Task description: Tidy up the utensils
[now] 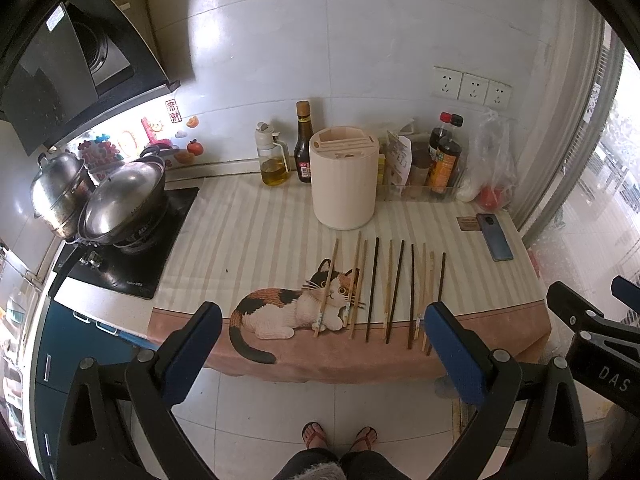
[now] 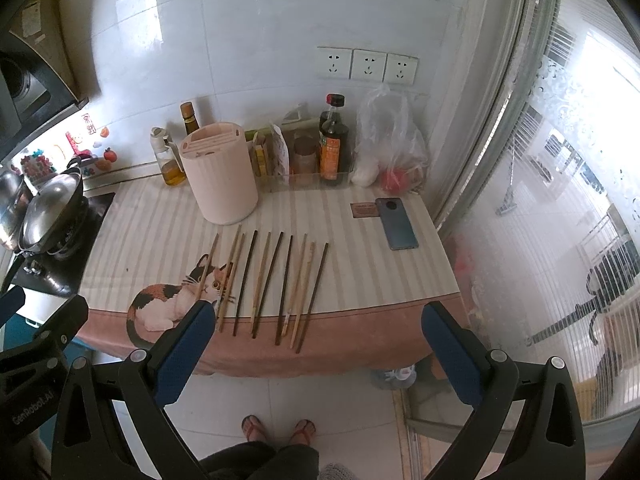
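Chopsticks (image 1: 384, 292), ten thin wood sticks, light and dark, lie side by side near counter (image 1: 248, 216) front edge, before cream cylindrical holder (image 1: 344, 180). My left claw (image 1: 322, 334) and right claw (image 2: 316, 330) hang apart, empty. Risk: overhanging ends get nudged off.

We stand in a home kitchen. A black range hood (image 1: 68, 68) hangs over a stove (image 1: 132, 256) carrying two steel pots (image 1: 116, 204). White tiles cover the wall (image 1: 320, 40), with three sockets (image 1: 472, 88) on it. Bottles of oil (image 1: 272, 156) and sauce (image 1: 446, 156) line the back of the worktop (image 1: 248, 220), where a cat-print cloth (image 1: 280, 308) lies under chopsticks (image 1: 376, 288).
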